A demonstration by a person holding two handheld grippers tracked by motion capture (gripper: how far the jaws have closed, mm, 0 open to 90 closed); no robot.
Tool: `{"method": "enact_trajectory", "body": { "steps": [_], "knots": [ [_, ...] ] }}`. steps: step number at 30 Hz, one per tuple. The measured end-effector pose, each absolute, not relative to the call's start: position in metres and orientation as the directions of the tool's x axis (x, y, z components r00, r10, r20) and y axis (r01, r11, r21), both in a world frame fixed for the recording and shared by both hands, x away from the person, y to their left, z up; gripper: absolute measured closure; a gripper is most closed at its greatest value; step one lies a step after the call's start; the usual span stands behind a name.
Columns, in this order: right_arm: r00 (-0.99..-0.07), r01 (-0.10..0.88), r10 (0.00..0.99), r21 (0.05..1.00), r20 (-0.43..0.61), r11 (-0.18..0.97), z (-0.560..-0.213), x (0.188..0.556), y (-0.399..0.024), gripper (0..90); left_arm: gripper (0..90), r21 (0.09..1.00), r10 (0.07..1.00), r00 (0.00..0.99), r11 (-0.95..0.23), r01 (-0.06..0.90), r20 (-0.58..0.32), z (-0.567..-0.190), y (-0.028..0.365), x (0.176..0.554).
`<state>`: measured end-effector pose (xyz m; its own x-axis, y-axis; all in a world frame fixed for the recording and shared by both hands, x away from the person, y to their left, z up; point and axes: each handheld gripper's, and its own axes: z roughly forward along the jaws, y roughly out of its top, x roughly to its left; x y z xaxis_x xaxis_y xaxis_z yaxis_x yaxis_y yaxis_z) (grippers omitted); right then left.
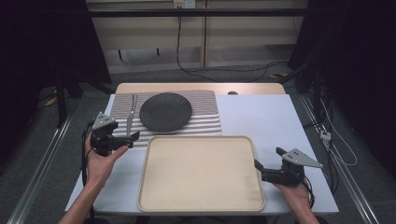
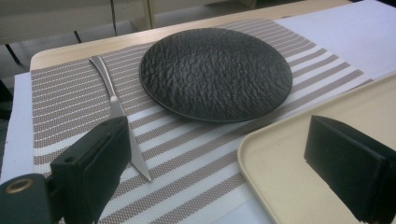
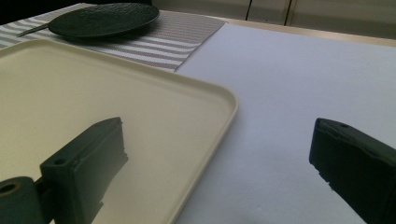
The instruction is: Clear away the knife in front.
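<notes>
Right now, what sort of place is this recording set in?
Probably a lab or studio rigged for recording, not a dining room. A small table under a white cover stands between dark curtains, cables trail across the grey floor, and a mock place setting is laid out: striped mat, dark plate, beige tray.

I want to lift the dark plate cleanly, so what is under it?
The dark plate rests on the striped placemat; the knife lies beside it. Anything beneath its middle is covered.
</notes>
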<state>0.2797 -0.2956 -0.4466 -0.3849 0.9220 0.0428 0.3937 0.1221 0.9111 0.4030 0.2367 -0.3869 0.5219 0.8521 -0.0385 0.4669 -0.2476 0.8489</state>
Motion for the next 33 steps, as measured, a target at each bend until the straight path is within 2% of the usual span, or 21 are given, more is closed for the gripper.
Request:
{"method": "enact_trajectory", "body": {
  "steps": [9,19,33],
  "knots": [
    [-0.388,0.398,0.921,0.909,0.047,0.121,-0.447,0.281,-0.296,3.8,10.4,0.831,0.865,0.501,-0.263,0.49,-0.021,-0.381,0.237,0.431],
    [-0.39,0.405,0.919,0.907,0.053,0.119,-0.449,0.283,-0.296,3.7,13.4,0.799,0.905,0.424,-0.235,0.554,-0.028,-0.383,0.248,0.481],
    [-0.389,0.41,0.919,0.905,0.058,0.117,-0.45,0.285,-0.297,3.7,17.5,0.743,0.922,0.387,-0.253,0.619,-0.008,-0.389,0.244,0.536]
  ]
}}
